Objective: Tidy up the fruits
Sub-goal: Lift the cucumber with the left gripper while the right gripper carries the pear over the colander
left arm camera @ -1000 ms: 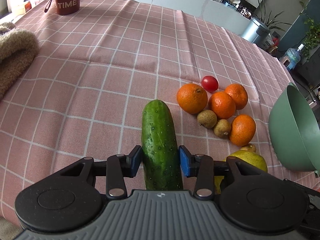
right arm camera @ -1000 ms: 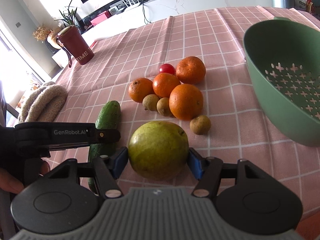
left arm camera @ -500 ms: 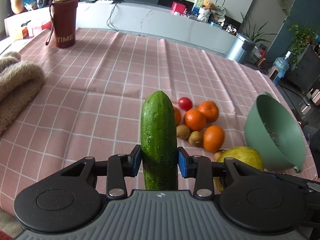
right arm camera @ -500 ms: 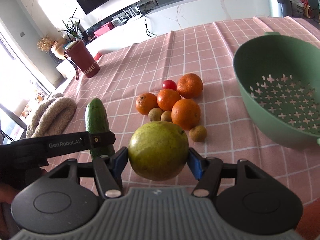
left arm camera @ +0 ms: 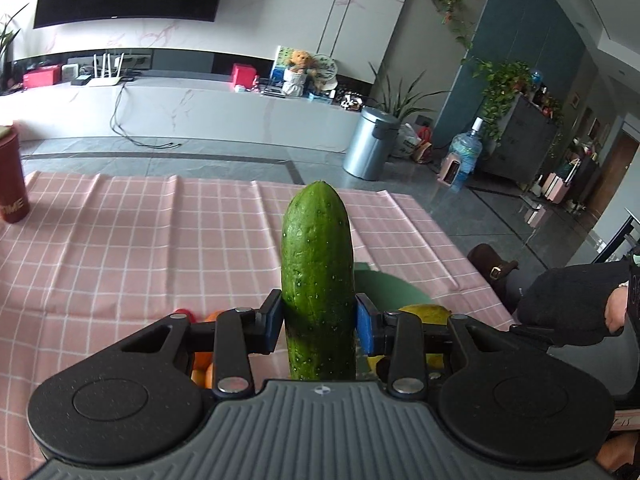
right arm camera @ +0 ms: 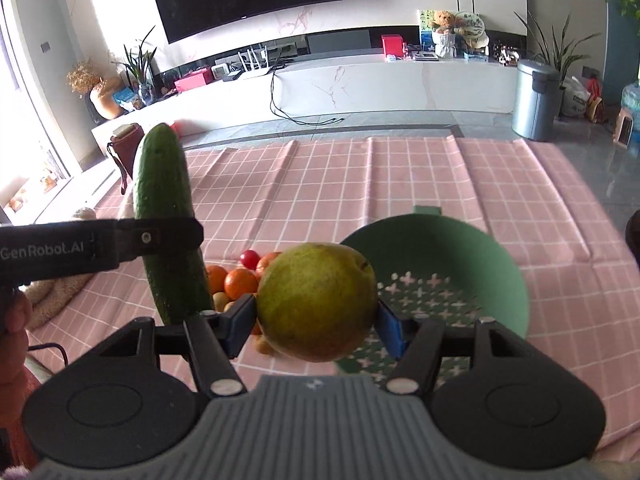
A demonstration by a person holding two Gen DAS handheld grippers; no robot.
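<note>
My left gripper (left arm camera: 319, 322) is shut on a green cucumber (left arm camera: 318, 276) and holds it upright, high above the pink checked tablecloth (left arm camera: 160, 240). My right gripper (right arm camera: 316, 326) is shut on a yellow-green pear (right arm camera: 316, 300), lifted above the table just left of the green colander (right arm camera: 480, 264). The cucumber (right arm camera: 168, 220) and the left gripper's finger (right arm camera: 100, 244) show at the left of the right wrist view. Several oranges (right arm camera: 240, 284), a cherry tomato (right arm camera: 249, 258) and small brown fruits (right arm camera: 221, 300) lie on the cloth below.
A red cup (left arm camera: 10, 184) stands at the table's far left. A beige towel (right arm camera: 52, 296) lies at the left. The far table edge (left arm camera: 240, 182) drops to a grey floor with a bin (left arm camera: 370, 142). A person's sleeve (left arm camera: 568, 300) is at the right.
Both grippers have risen and tilted up with their fruit. The cucumber and pear are higher above the cloth, and the fruit pile and colander have sunk low in both views.
</note>
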